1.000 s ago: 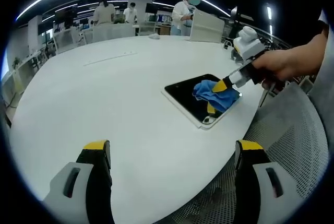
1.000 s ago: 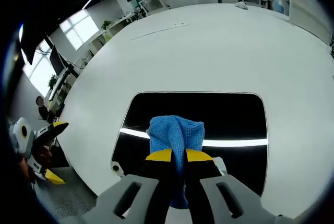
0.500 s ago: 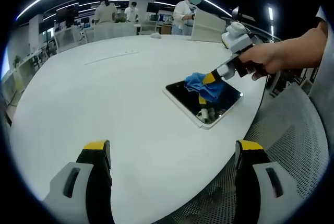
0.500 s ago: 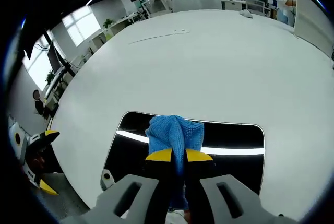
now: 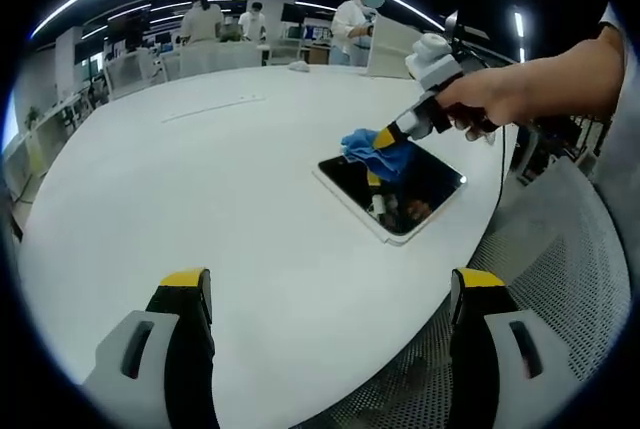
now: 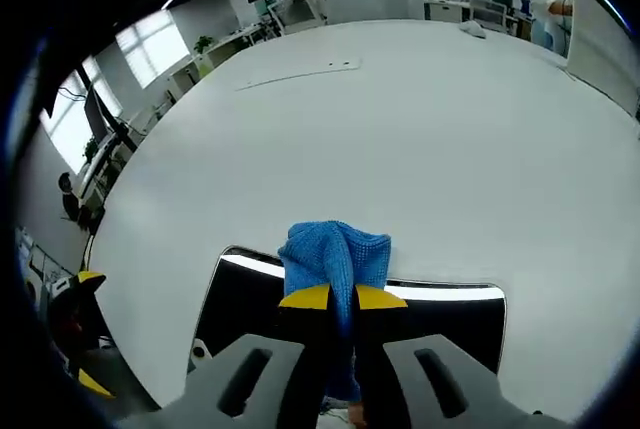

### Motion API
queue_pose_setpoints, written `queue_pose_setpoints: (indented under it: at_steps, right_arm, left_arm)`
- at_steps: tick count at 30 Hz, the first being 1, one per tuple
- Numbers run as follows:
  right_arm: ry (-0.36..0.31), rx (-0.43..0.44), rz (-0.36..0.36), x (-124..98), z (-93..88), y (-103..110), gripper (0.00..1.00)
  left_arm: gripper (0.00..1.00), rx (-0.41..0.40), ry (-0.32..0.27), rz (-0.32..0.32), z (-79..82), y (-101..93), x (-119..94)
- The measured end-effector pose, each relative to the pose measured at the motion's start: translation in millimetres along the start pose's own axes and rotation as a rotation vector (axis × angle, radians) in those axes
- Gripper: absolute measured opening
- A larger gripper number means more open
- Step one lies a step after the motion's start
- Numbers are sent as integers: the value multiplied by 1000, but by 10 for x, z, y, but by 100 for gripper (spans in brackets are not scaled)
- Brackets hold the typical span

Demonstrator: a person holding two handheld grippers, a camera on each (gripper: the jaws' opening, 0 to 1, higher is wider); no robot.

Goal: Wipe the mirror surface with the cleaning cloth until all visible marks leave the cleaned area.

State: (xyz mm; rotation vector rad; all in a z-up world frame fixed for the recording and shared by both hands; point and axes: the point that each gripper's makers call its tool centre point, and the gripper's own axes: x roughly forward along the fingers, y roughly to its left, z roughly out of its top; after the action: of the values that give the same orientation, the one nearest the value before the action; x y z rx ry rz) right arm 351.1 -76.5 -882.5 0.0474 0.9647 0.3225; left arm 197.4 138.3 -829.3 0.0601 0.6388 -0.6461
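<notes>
The mirror point(image 5: 392, 193) lay flat near the edge of the large white table point(image 5: 200, 179), its dark glass reflecting ceiling lights. The right gripper point(image 6: 342, 298) had its yellow-tipped jaws pressed together on the blue cleaning cloth point(image 6: 335, 254), which bunched up ahead of the jaws and covered the far edge of the mirror point(image 6: 440, 314), partly hiding that rim. In the left gripper view, the right gripper point(image 5: 385, 135) reached in from the right, held by a person's hand point(image 5: 480, 104), with the cloth point(image 5: 372, 148) resting on the mirror's far corner. The left gripper point(image 5: 330, 284) hovered well apart from the mirror with its jaws spread wide and nothing between them. A thin strip point(image 5: 212, 109) lay farther across the table, and several people point(image 5: 355, 24) stood at desks beyond it.
</notes>
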Motion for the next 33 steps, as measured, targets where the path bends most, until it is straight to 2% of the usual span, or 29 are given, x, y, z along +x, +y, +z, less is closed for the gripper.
queue_pose_setpoints:
  at_steps: [6,15,23,33]
  right_arm:
    - [-8,-28,4,-26,-10,11,2]
    - [-11,4,27,-60,-14,12,2]
    - [-15,13,25,-71,-30,-78,2]
    - [-6,2,19,-145,-55,-140,2]
  left_arm:
    - [99,0,4,0,-10,1,4]
    - [99,3,12,0,-8,-22,5]
    - [99,3,17,-3,15,-67,-10]
    - [99,3,15,4,4,-35,-10]
